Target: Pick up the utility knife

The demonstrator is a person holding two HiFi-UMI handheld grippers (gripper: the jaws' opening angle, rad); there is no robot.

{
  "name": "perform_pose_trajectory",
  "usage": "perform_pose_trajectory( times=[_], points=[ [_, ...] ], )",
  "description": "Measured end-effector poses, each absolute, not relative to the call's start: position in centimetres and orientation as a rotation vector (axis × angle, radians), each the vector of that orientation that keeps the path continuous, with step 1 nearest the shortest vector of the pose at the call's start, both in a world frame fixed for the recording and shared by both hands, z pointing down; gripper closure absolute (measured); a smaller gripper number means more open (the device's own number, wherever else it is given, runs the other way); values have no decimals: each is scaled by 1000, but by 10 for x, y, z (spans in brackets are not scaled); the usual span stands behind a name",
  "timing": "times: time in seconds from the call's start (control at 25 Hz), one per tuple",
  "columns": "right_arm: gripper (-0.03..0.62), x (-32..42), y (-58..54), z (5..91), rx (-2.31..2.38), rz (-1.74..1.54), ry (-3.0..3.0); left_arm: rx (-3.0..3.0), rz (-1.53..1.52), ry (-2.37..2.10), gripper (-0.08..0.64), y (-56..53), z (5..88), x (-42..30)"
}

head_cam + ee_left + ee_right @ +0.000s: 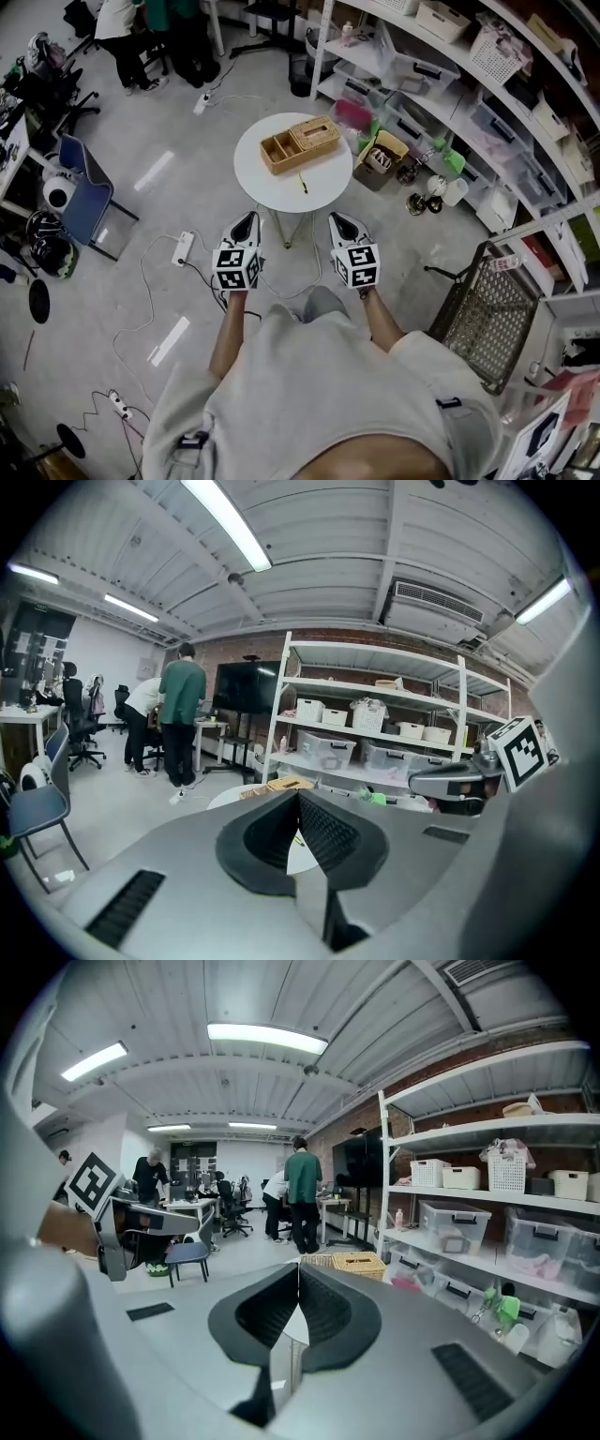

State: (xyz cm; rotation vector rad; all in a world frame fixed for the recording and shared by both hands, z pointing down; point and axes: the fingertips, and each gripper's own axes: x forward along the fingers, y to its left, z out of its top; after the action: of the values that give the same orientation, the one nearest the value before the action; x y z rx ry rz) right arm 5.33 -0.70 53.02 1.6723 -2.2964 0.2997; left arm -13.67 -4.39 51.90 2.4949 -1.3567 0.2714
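The utility knife (303, 184) is seen lying on the round white table (272, 192), just beside the wooden organiser box (300, 143), on its near side; it is touched by neither tool; the left gripper (247, 221) and right gripper (338, 221) are held short of the table, each clenched on nothing.

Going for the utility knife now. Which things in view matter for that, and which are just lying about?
For the job:
utility knife, lying on the round white table
left tool and right tool, both shut and empty

Lying about:
wooden organiser and woven box, both on the table
blue chair
power strip
shelf bins
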Motion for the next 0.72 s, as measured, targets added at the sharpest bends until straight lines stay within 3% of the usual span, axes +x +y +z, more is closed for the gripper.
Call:
perform_pose_trajectory(
  times=[0.72],
  points=[
    [561, 59, -123, 543, 1599, 324, -2355, 2439, 300, -1423, 540, -147, 527, -131]
  ],
)
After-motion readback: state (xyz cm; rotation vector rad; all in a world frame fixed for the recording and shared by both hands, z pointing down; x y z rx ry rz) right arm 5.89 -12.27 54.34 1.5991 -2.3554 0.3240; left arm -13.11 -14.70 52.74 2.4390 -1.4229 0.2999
